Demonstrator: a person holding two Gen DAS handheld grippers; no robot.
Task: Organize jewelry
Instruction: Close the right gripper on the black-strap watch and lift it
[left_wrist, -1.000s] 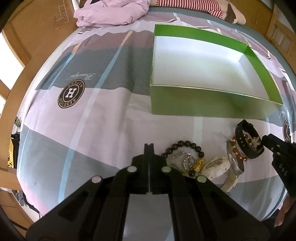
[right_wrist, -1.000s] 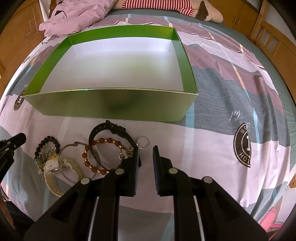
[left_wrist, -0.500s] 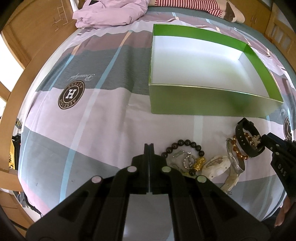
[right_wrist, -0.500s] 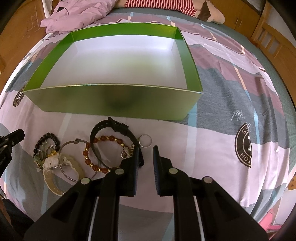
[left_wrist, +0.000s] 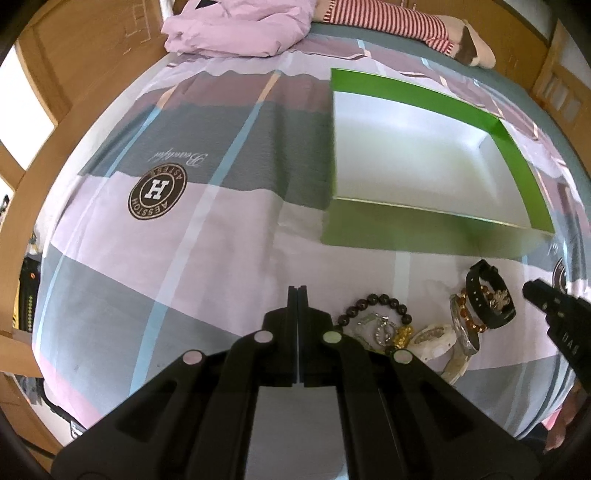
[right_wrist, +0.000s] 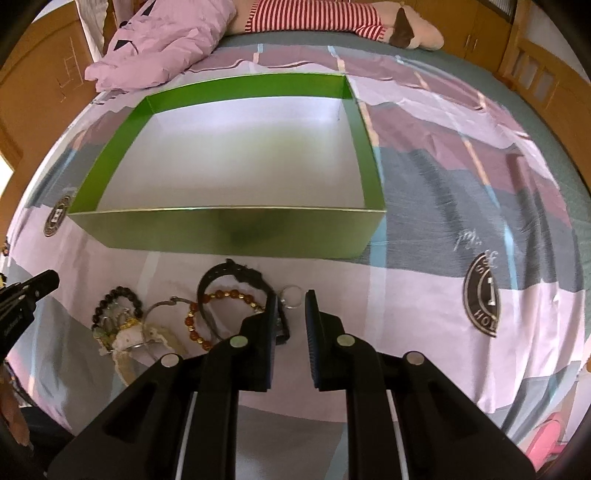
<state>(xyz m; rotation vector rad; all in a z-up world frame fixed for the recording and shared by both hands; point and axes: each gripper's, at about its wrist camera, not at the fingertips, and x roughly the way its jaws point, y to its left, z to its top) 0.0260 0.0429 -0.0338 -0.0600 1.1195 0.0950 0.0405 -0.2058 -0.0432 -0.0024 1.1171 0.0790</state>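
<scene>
Jewelry heaped on the bed (right_wrist: 443, 177), just in front of the green box (right_wrist: 229, 229).
Left gripper (left_wrist: 297, 291) pinched closed w/ nothing in it; right gripper (right_wrist: 291, 306) narrowly parted over black strap (right_wrist: 236, 273) & small ring (right_wrist: 291, 295).

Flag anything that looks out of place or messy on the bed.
The jewelry lies in an overlapping heap on the bedspread before the green box: black strap over amber bead bracelet, silver bangle across white watch. Nothing looks damaged.
</scene>
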